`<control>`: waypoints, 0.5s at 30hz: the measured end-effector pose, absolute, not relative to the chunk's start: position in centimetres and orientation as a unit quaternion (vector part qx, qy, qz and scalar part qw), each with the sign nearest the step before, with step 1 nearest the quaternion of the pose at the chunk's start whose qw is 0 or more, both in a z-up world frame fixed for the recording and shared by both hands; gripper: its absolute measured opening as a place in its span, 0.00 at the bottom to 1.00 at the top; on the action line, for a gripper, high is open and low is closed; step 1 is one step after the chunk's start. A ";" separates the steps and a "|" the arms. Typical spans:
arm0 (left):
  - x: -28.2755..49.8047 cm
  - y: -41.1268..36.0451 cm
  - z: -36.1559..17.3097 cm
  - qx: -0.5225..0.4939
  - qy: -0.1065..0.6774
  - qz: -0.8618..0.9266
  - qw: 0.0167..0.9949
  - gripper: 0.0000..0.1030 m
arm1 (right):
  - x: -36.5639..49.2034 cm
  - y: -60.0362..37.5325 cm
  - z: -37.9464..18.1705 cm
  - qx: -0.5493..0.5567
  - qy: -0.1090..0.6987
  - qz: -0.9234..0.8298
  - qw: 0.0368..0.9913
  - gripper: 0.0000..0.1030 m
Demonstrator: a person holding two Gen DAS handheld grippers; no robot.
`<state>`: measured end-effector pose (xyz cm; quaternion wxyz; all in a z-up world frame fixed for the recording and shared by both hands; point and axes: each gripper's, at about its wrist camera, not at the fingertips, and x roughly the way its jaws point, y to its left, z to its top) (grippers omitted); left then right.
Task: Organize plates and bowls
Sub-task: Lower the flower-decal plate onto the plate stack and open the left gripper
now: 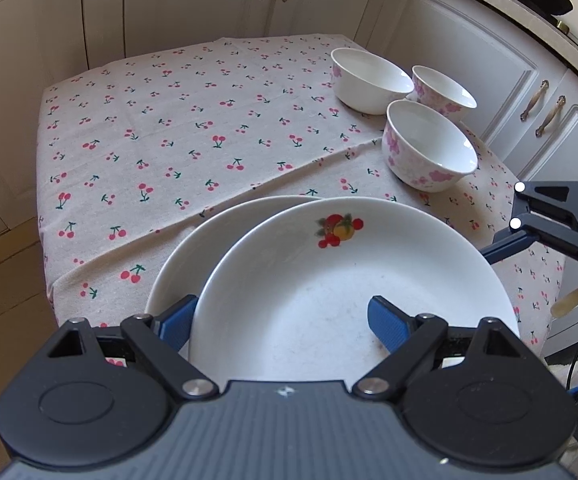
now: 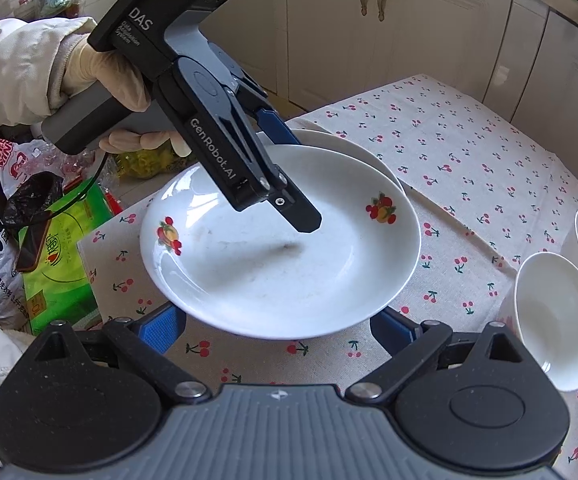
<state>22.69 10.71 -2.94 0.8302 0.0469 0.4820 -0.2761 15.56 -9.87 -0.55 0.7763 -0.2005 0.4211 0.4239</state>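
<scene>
From the left wrist camera I see the left gripper (image 1: pixel 279 322) at the bottom centre of the frame, its jaws spread about halfway and straddling the near rim of the fruit-print plate (image 1: pixel 353 280): one blue pad (image 1: pixel 177 322) sits outside the rim at lower left, the other over the plate's inside, and I cannot tell whether either pad presses on it. That plate overlaps a second plate (image 1: pixel 193 248) lying beneath it to the left, on the cherry tablecloth (image 1: pixel 169 140). Three bowls (image 1: pixel 429 148) cluster in the upper right, well apart from my jaws. The right gripper (image 1: pixel 529 220) pokes in at the right edge. From the right wrist camera, the right gripper (image 2: pixel 277 330) is spread wide at the bottom centre, with the fruit-print plate (image 2: pixel 281 264) just above it, its near rim between the blue pads but untouched. The left gripper (image 2: pixel 289 168), in a gloved hand (image 2: pixel 105 80), reaches down from the upper left over the plate.
</scene>
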 end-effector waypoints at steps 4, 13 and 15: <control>22.6 10.8 -2.5 0.054 0.477 -0.275 0.833 0.87 | 15.6 -9.9 -0.6 -0.199 0.422 0.425 0.776 0.98; 22.4 11.2 -2.0 0.062 0.464 -0.271 0.841 0.87 | 15.4 -9.7 -0.6 -0.202 0.418 0.421 0.779 0.99; 22.3 11.3 -2.0 0.064 0.462 -0.269 0.843 0.87 | 15.3 -9.6 -0.6 -0.206 0.418 0.420 0.779 0.99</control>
